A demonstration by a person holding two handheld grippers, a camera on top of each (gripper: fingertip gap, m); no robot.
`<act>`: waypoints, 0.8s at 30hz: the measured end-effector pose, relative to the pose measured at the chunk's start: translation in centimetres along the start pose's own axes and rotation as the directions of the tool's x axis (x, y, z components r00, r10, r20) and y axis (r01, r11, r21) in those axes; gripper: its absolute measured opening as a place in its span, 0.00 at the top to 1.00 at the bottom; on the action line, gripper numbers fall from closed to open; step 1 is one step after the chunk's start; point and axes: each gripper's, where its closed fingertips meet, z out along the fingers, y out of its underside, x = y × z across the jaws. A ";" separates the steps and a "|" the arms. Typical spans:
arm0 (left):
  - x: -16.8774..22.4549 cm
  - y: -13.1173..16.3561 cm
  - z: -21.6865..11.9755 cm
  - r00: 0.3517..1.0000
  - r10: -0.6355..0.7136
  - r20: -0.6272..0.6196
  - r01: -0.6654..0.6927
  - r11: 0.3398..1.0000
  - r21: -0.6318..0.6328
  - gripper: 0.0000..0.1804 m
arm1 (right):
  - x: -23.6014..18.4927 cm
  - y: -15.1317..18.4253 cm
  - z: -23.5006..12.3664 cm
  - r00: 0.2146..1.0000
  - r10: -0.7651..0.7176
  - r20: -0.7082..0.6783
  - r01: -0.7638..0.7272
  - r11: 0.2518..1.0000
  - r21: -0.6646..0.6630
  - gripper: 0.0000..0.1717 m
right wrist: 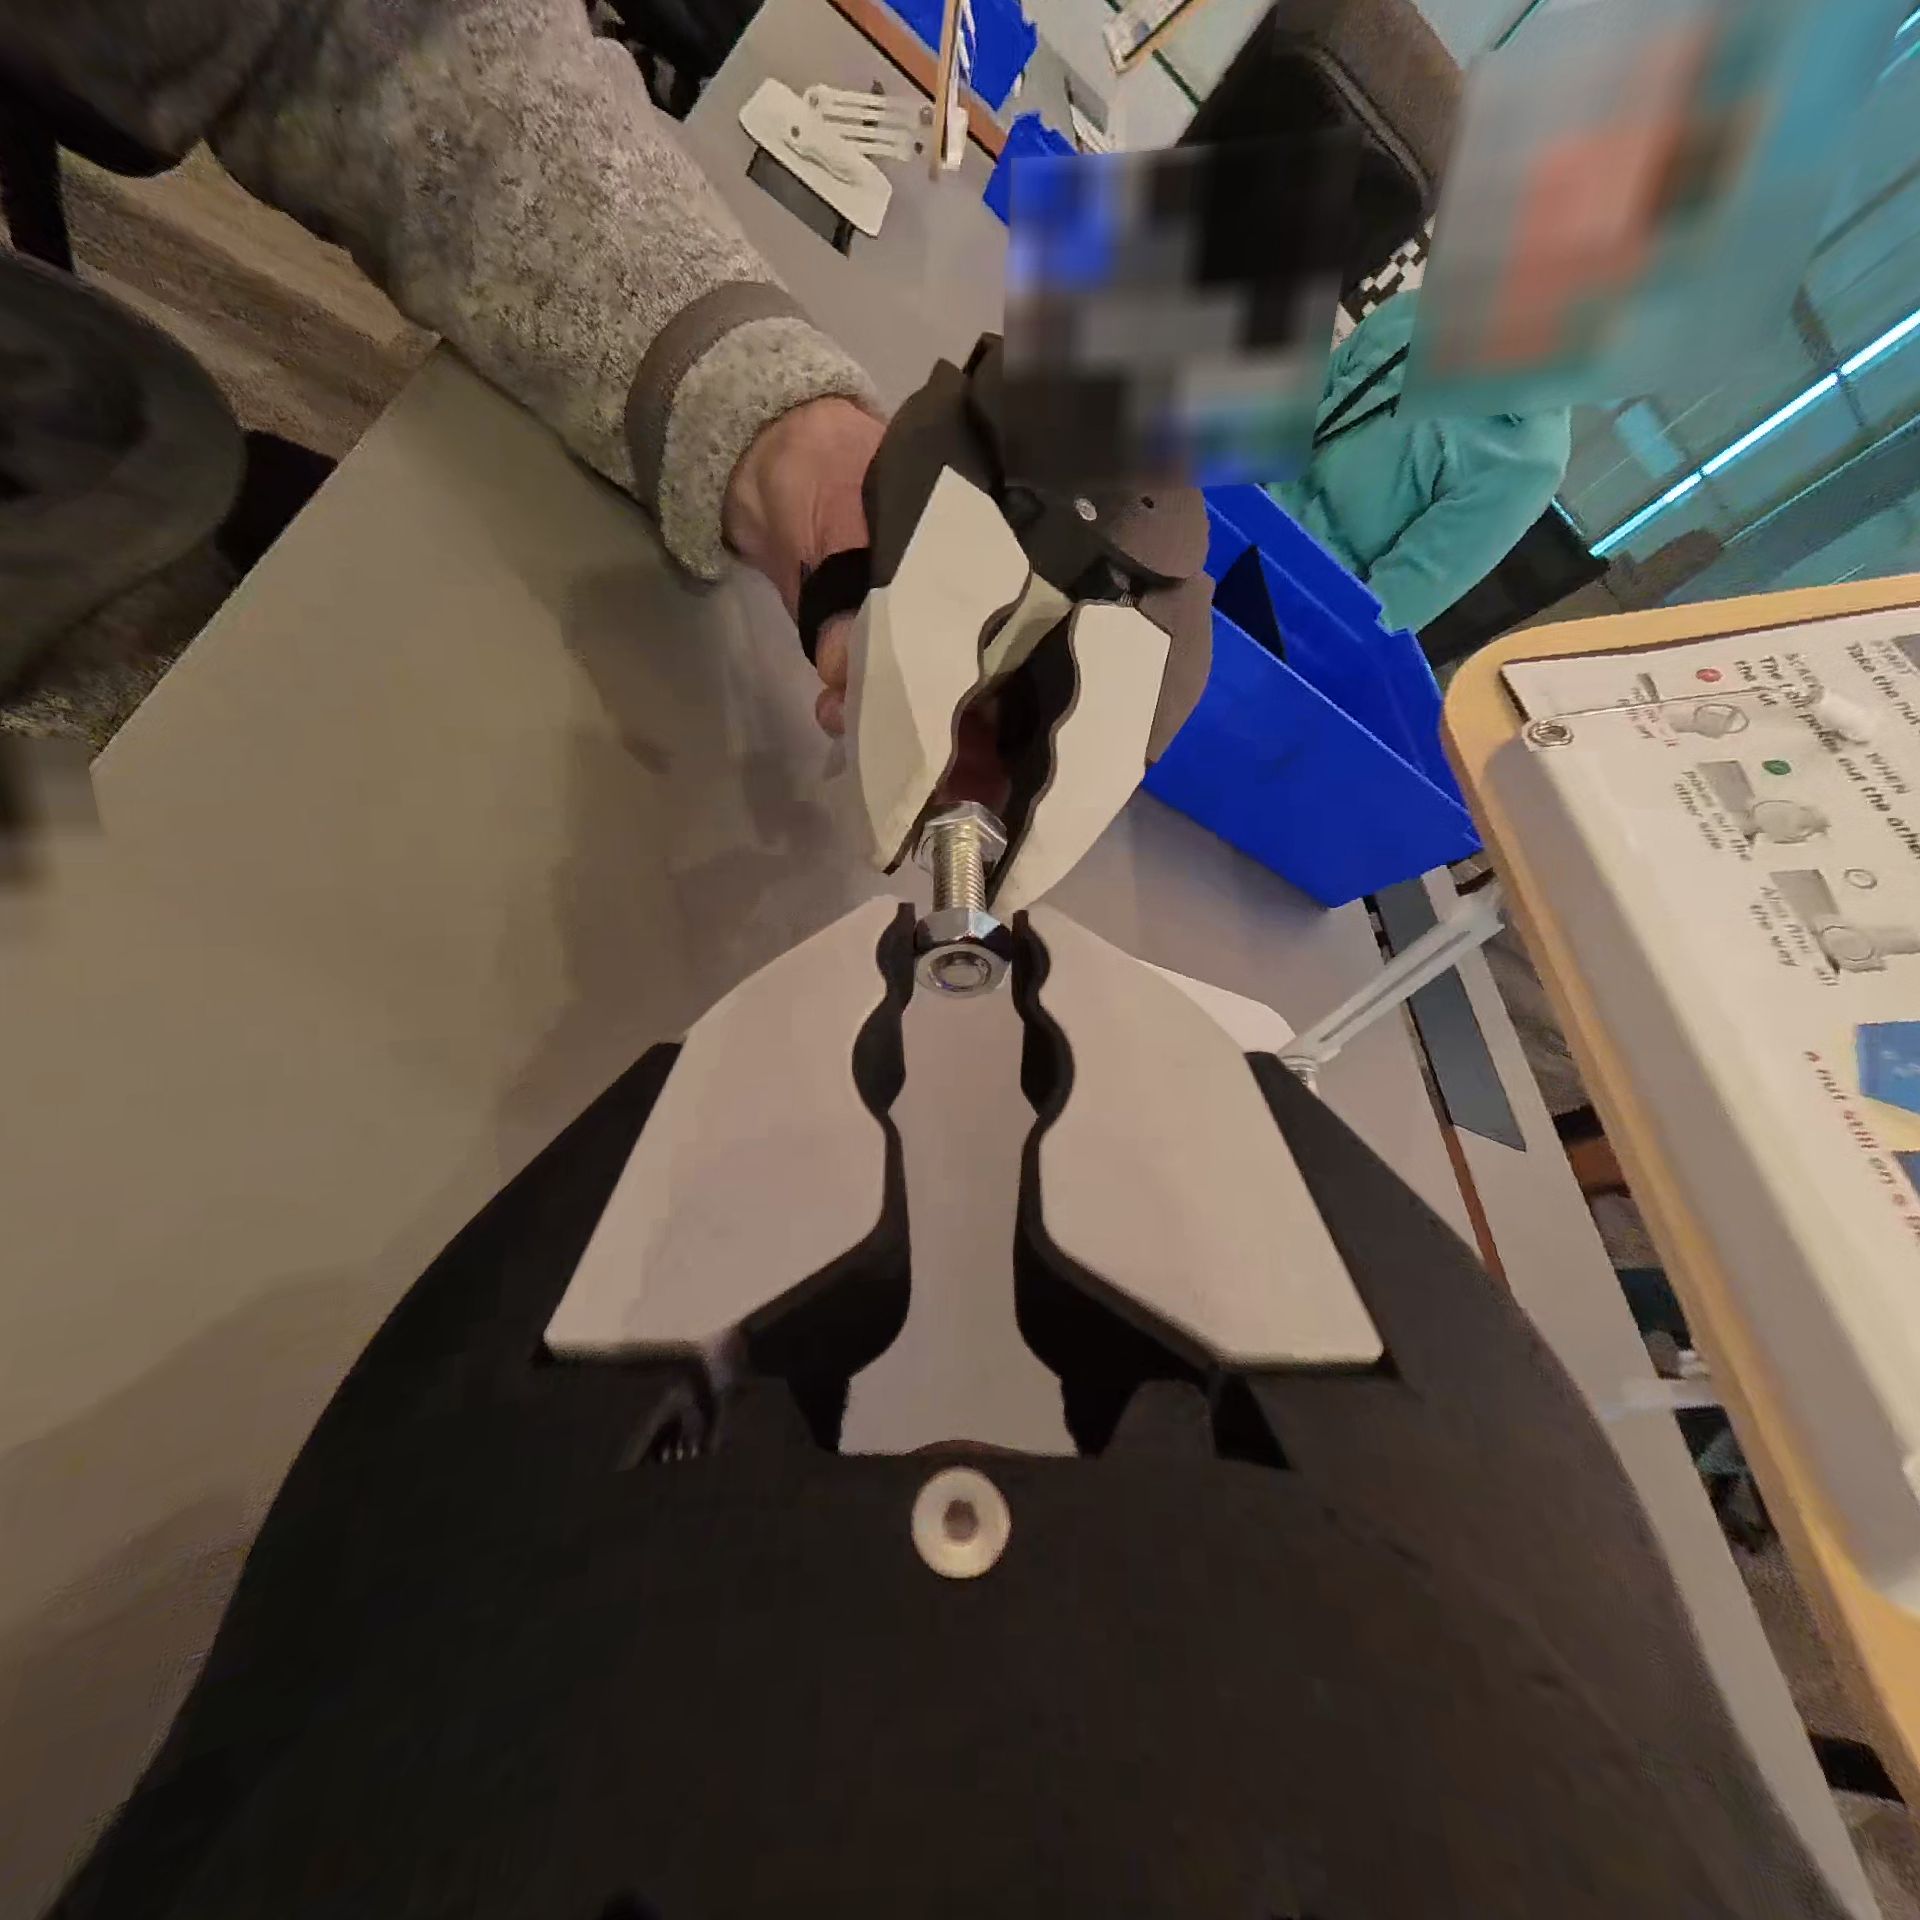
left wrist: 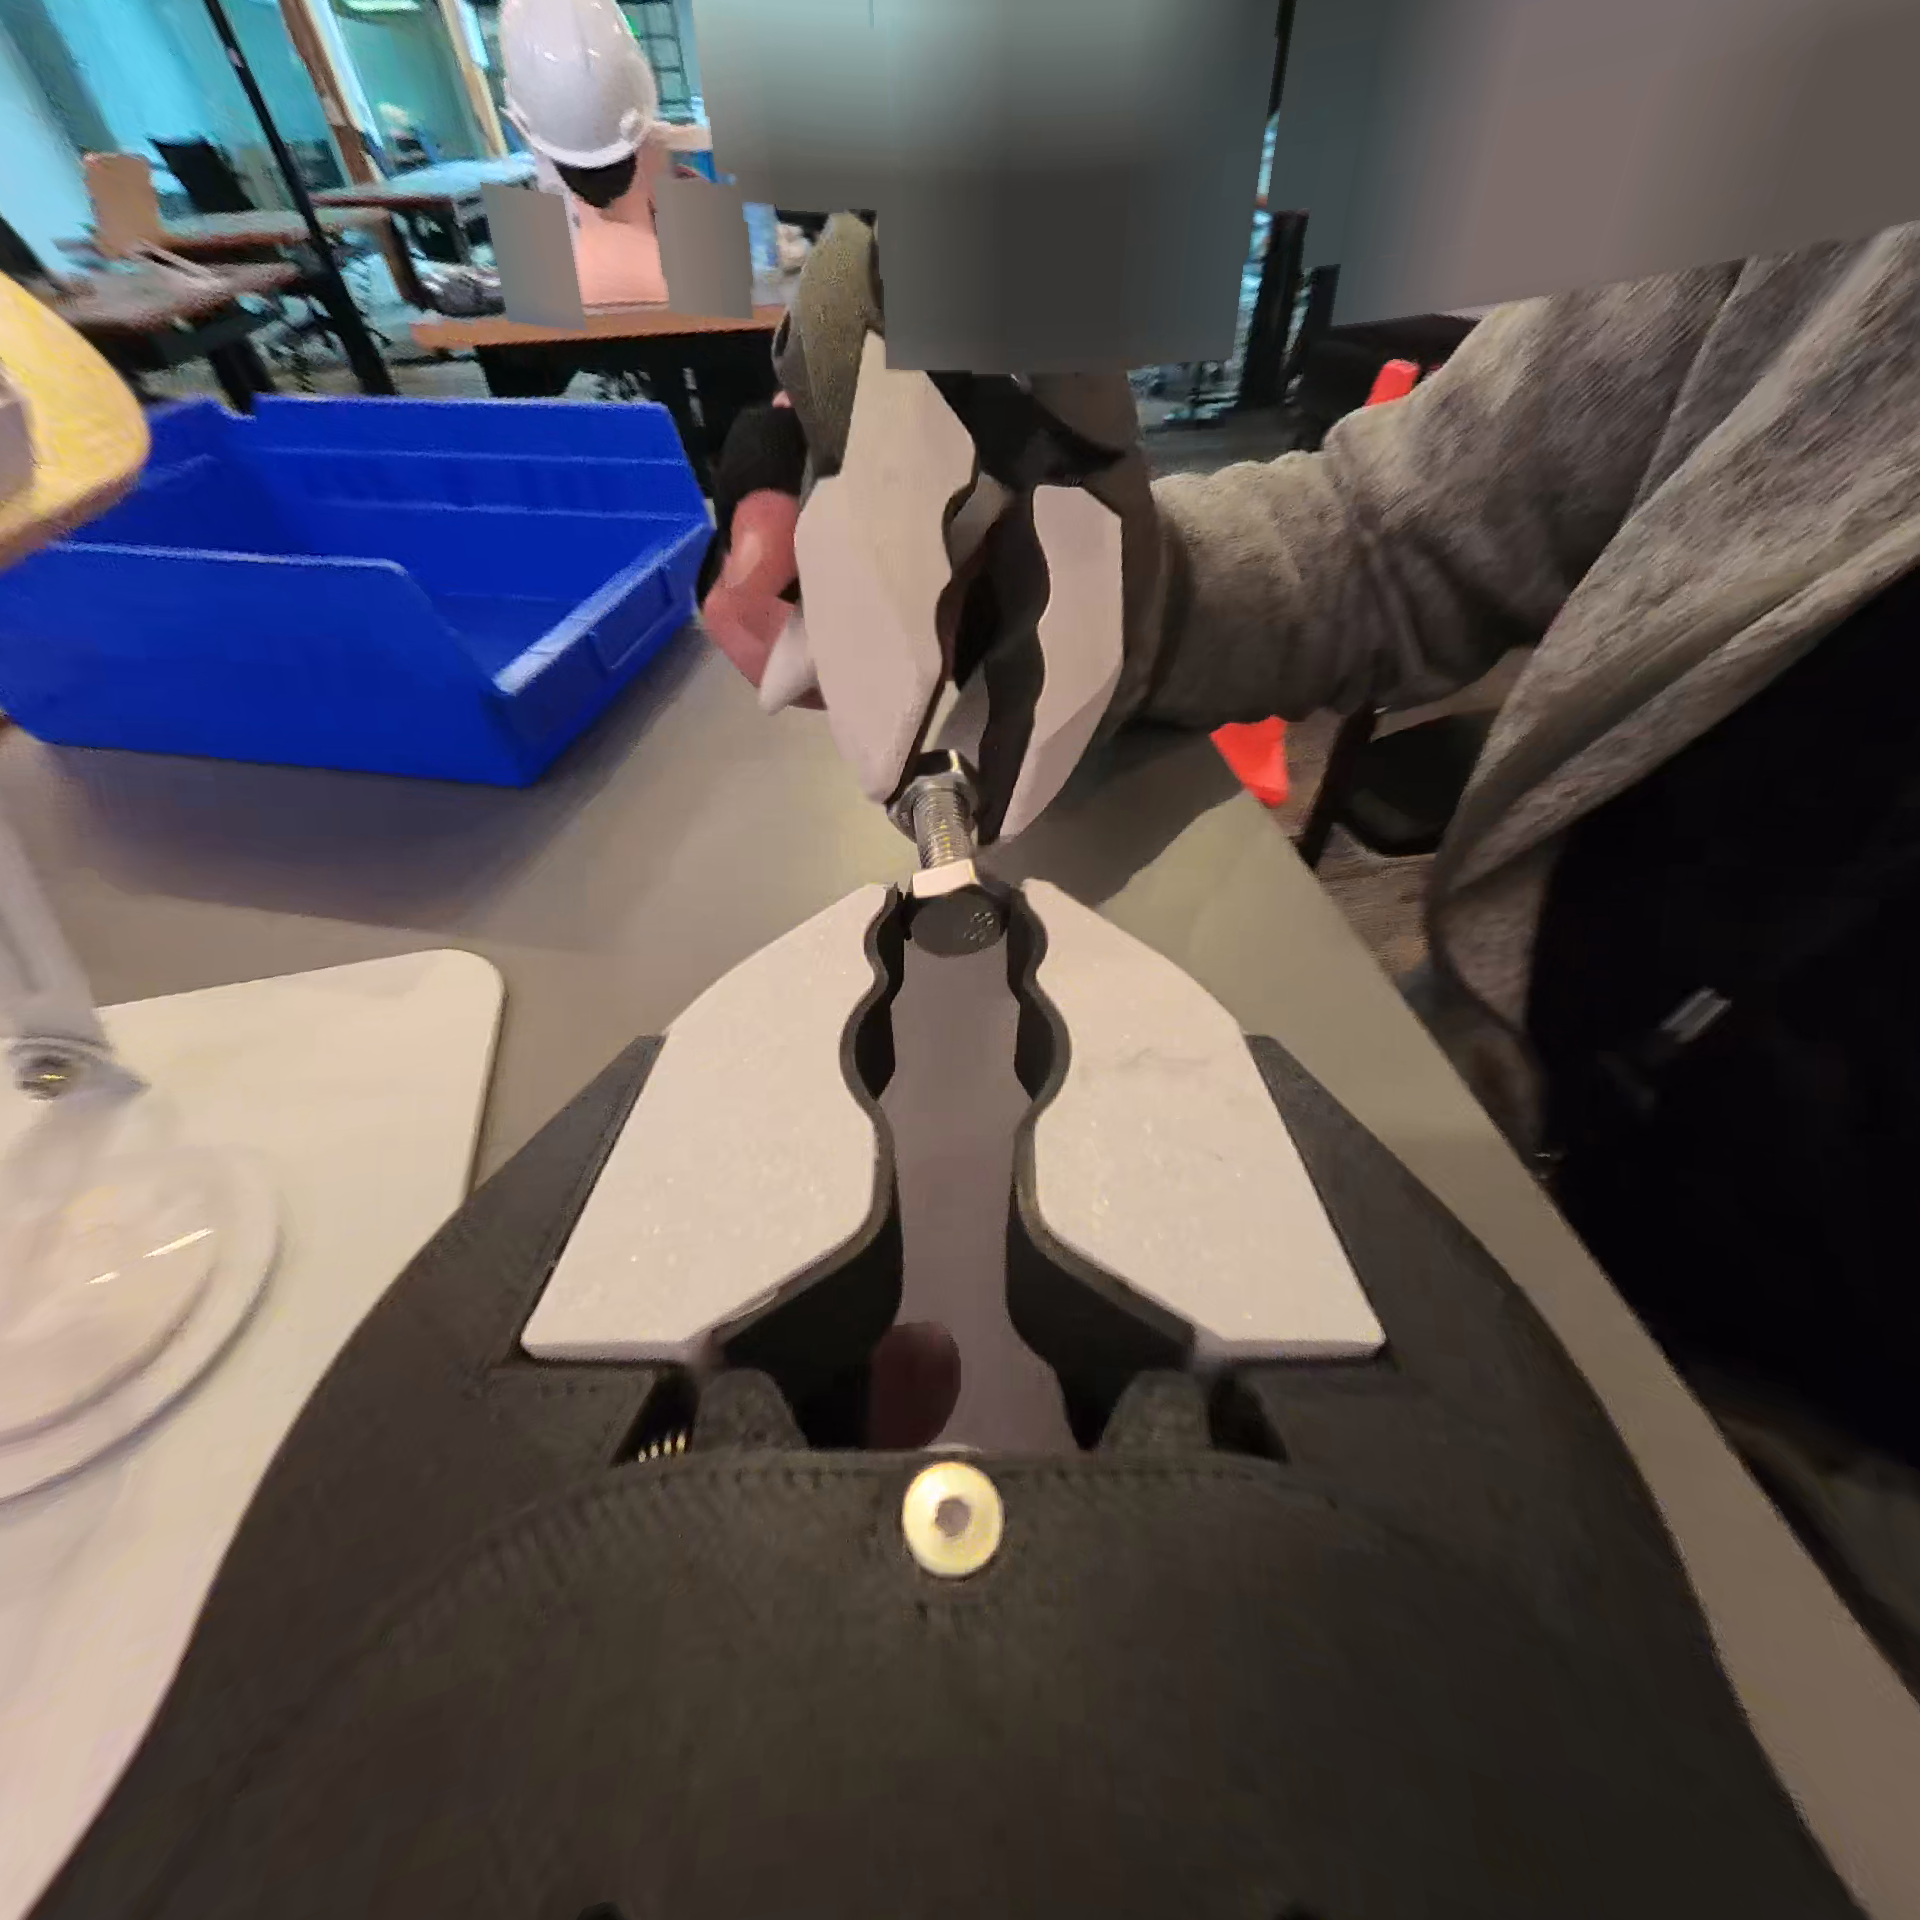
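Left jaws pinch the bolt [left wrist: 943,831] head, right jaws its nut [right wrist: 958,961]; blue bin [left wrist: 343,582] seemingly empty.

Blue bin [left wrist: 353,582] on grey table [left wrist: 520,862], white mat [left wrist: 343,1091], white hard hat [left wrist: 577,78], instruction board [right wrist: 1704,883].

A bright threaded steel bolt [right wrist: 958,873] and its glossy metal nut [right wrist: 956,961] are gleaming. Matt, faintly grainy pale plastic is covering the tongs [left wrist: 956,920]. The grey counter [left wrist: 644,831] is looking smooth, the blue bin [left wrist: 343,582] glossy plastic.
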 end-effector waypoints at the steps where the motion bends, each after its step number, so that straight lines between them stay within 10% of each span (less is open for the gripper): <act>1: 0.2 0.0 0.0 0.999 -0.031 -0.033 0.031 0.999 0.009 0.90 | -0.1 -0.2 -0.1 1.000 -0.005 0.003 0.005 1.000 0.010 0.90; 6: 0.0 0.1 0.0 0.999 0.048 0.012 -0.048 0.999 -0.007 0.90 | -0.1 0.0 0.0 0.995 0.091 0.037 -0.091 0.996 0.016 0.90; 9: -0.8 0.7 0.0 0.927 0.340 0.162 -0.311 0.934 -0.178 0.90 | 0.0 0.6 0.1 0.946 0.299 0.126 -0.305 0.952 0.026 0.90; 14: -2.4 1.1 -0.4 0.514 0.825 0.234 -0.619 0.546 -0.565 0.90 | 0.5 1.3 0.4 0.696 0.659 0.286 -0.694 0.719 0.032 0.90; 19: -3.0 1.6 -0.6 0.172 0.981 0.093 -0.631 0.182 -0.755 0.90 | 0.2 2.4 0.8 0.413 0.820 0.395 -0.885 0.464 -0.036 0.90; 24: -3.2 1.3 -0.7 0.298 0.936 0.188 -0.628 0.340 -0.700 0.90 | 0.8 2.0 0.6 0.506 0.783 0.361 -0.845 0.534 0.026 0.90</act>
